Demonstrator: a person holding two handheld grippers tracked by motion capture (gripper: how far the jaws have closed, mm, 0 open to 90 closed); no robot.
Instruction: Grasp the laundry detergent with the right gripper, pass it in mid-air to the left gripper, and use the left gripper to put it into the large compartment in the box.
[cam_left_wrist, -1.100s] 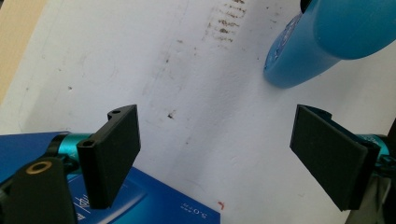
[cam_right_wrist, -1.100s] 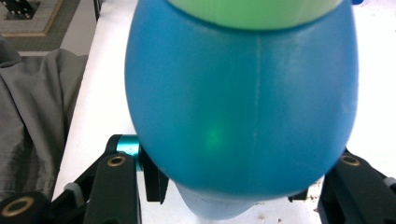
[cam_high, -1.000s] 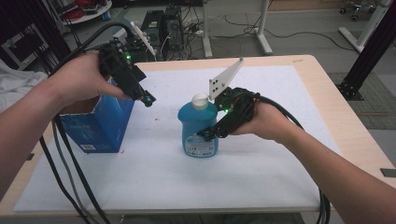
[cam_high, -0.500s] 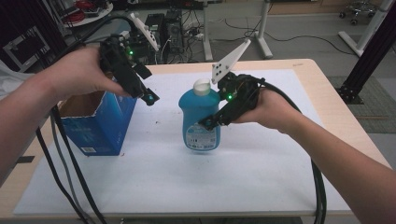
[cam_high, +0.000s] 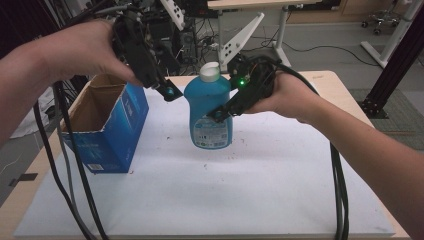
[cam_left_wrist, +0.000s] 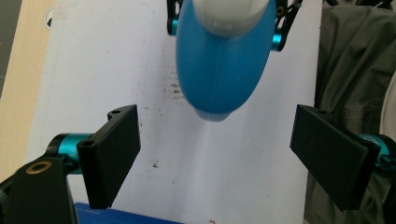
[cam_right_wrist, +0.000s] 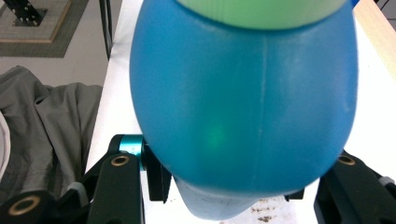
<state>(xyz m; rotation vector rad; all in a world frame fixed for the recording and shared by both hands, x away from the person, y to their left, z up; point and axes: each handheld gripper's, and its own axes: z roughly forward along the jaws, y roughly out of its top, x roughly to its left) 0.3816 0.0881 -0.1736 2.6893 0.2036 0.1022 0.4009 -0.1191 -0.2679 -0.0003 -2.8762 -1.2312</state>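
A blue bottle (cam_high: 210, 112) with a white cap hangs above the white mat, upright, with my right gripper (cam_high: 226, 108) shut on its body from the right side. In the right gripper view the bottle (cam_right_wrist: 243, 102) sits between the black jaws of that gripper (cam_right_wrist: 238, 186). My left gripper (cam_high: 167, 91) is held high, just left of the bottle and above the box, open with nothing in it. In the left gripper view its own gripper (cam_left_wrist: 215, 158) has wide-apart jaws that point down at the bottle (cam_left_wrist: 224, 60).
An open blue cardboard box (cam_high: 107, 130) stands on the mat's left part. White mat (cam_high: 250, 190) covers the wooden table. Grey cloth (cam_right_wrist: 46, 126) lies off the table's edge. Cables trail from both grippers down the front.
My right gripper has lifted the bottle off the mat and carried it a little left. The left gripper has risen and stayed open beside it.
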